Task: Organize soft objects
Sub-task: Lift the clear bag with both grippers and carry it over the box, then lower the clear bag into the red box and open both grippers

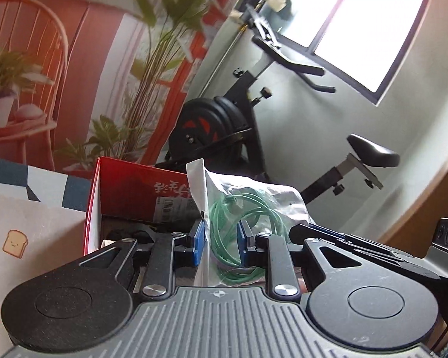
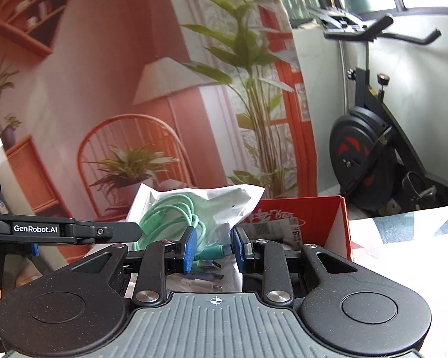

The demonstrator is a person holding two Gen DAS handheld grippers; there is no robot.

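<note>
Left gripper and right gripper, both nearly closed, pinch the clear bag of green cable aloft just near of the red box; judgement: keep both grips level, lower gently inside its walls.

A lived-in home room is showing here. An exercise bike is standing by a bright window, and a printed interior-scene backdrop is hanging behind a patterned tablecloth.
</note>
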